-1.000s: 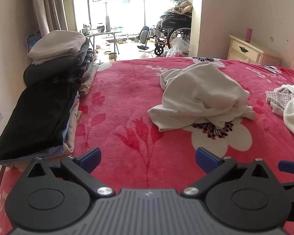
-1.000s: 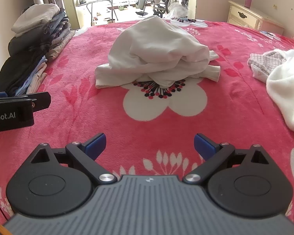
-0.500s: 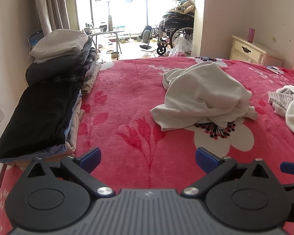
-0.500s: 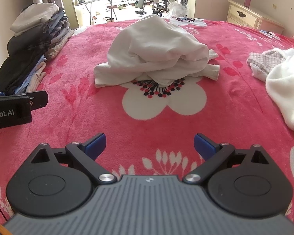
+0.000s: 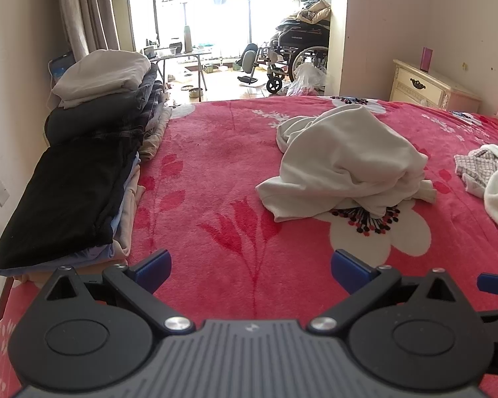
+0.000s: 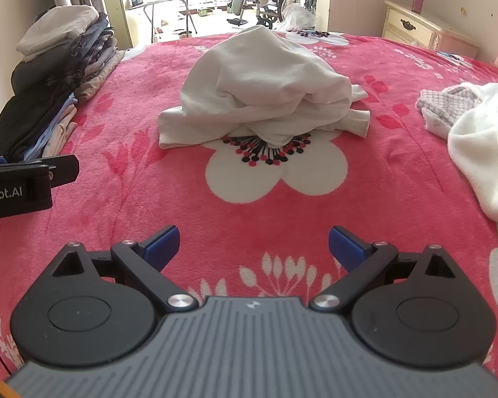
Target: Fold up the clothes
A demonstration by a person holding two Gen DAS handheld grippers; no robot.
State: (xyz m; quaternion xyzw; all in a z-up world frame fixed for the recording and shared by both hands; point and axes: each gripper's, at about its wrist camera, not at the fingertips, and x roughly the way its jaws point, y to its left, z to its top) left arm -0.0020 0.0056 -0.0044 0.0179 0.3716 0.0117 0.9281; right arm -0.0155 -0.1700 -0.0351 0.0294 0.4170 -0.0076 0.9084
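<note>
Left gripper [image 5: 250, 267] and right gripper [image 6: 253, 244]: fingers spread wide, holding nothing. Crumpled white garment [image 6: 265, 86] lies mid-frame on the red blanket [image 6: 169, 199]; folded stack [image 5: 83, 165] at left.

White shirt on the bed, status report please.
Left tongs open, empty. Right tongs open, empty. White shirt crumpled mid-bed, untouched, ahead of both. Nothing in the way.

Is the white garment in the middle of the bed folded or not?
Not folded. The white garment lies crumpled in a heap, with a sleeve sticking out.
</note>
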